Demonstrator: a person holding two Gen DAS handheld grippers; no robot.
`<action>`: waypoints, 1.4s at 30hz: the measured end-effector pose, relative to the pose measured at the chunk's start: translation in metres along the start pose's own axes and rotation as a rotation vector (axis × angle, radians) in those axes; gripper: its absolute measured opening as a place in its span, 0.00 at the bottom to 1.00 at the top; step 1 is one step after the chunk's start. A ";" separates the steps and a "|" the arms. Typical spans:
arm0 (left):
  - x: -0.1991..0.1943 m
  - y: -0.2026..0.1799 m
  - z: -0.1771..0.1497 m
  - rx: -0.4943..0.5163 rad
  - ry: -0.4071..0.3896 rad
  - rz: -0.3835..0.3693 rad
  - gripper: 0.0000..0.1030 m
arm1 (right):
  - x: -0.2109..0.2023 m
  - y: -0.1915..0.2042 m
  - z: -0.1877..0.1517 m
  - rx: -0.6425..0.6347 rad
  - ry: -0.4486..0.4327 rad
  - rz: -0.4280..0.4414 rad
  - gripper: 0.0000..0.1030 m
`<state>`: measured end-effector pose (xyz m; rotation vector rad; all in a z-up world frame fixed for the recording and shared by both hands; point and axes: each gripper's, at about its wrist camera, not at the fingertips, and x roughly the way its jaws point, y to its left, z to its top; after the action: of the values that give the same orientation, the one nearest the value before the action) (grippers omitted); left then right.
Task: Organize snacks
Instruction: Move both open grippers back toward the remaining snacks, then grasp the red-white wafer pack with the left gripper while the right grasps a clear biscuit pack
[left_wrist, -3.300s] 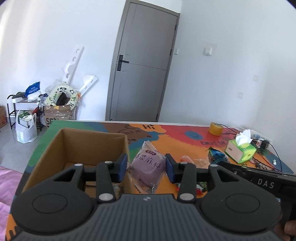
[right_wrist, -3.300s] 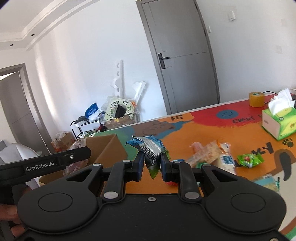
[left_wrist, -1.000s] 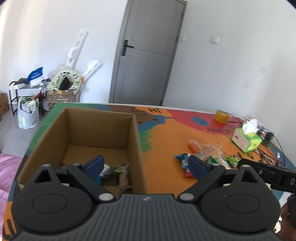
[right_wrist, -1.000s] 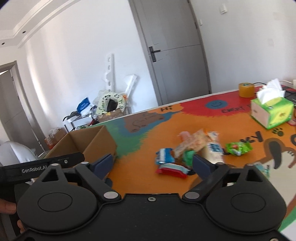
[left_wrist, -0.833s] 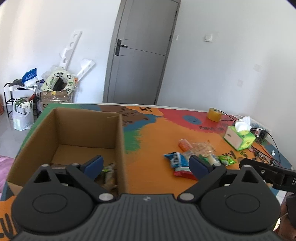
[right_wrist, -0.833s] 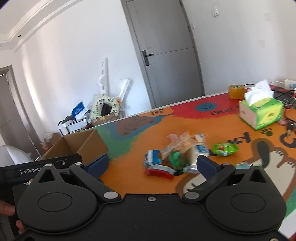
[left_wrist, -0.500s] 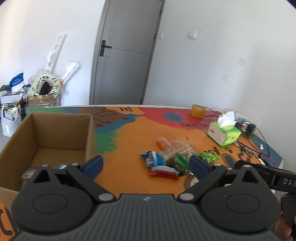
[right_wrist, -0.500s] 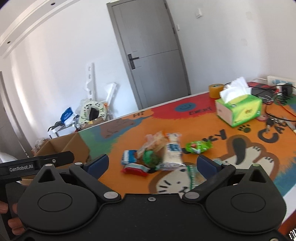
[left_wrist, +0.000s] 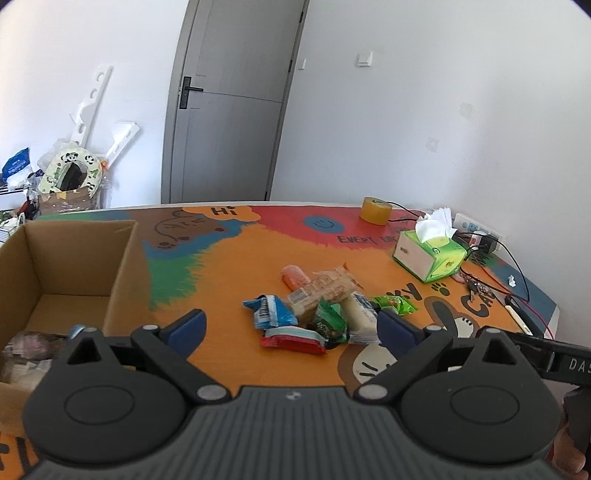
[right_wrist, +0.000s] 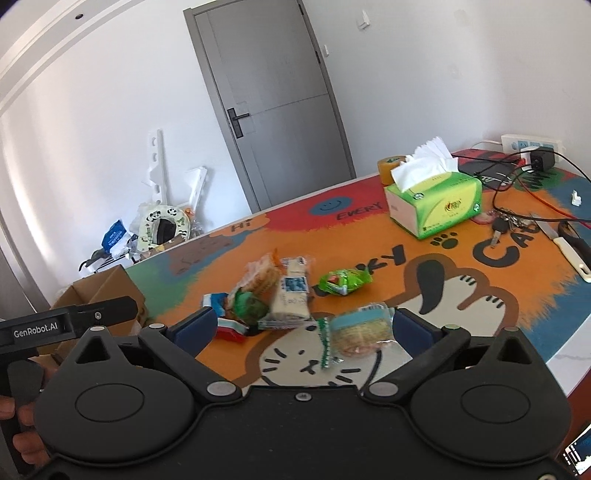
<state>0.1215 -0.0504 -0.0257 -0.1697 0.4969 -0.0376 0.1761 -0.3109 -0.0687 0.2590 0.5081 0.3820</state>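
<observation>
Several snack packets lie in a heap (left_wrist: 317, 310) in the middle of the colourful table mat; the same heap (right_wrist: 269, 299) shows in the right wrist view. My left gripper (left_wrist: 291, 328) is open, its blue pads wide apart, with a red packet (left_wrist: 293, 339) and a blue one (left_wrist: 271, 312) just beyond them. My right gripper (right_wrist: 301, 326) is open too, and a clear packet of round biscuits (right_wrist: 360, 332) lies on the mat between its pads, untouched. A lone green packet (right_wrist: 343, 280) lies further off. The open cardboard box (left_wrist: 66, 273) stands at the left with packets on its floor.
A green tissue box (right_wrist: 434, 206), a tape roll (left_wrist: 376, 210), keys (right_wrist: 506, 223), a knife (right_wrist: 565, 247) and cables with a power strip (right_wrist: 532, 144) crowd the table's right side. A person's hand (right_wrist: 22, 432) holds the left gripper's handle. The table's right edge (right_wrist: 569, 354) is close.
Both grippers have swung right, away from the cardboard box and toward the snack heap. The right gripper's jaws widened a little and the biscuit packet now sits between them.
</observation>
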 end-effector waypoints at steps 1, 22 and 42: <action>0.002 -0.001 -0.001 0.002 0.002 -0.002 0.95 | 0.001 -0.002 -0.001 0.000 0.000 -0.002 1.00; 0.073 -0.005 -0.017 0.021 0.123 0.039 0.93 | 0.067 -0.026 -0.016 0.012 0.115 -0.082 1.00; 0.131 -0.013 -0.029 0.114 0.169 0.094 0.85 | 0.100 -0.022 -0.019 -0.071 0.144 -0.122 1.00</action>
<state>0.2225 -0.0781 -0.1099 -0.0313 0.6688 0.0113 0.2531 -0.2866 -0.1341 0.1316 0.6470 0.3007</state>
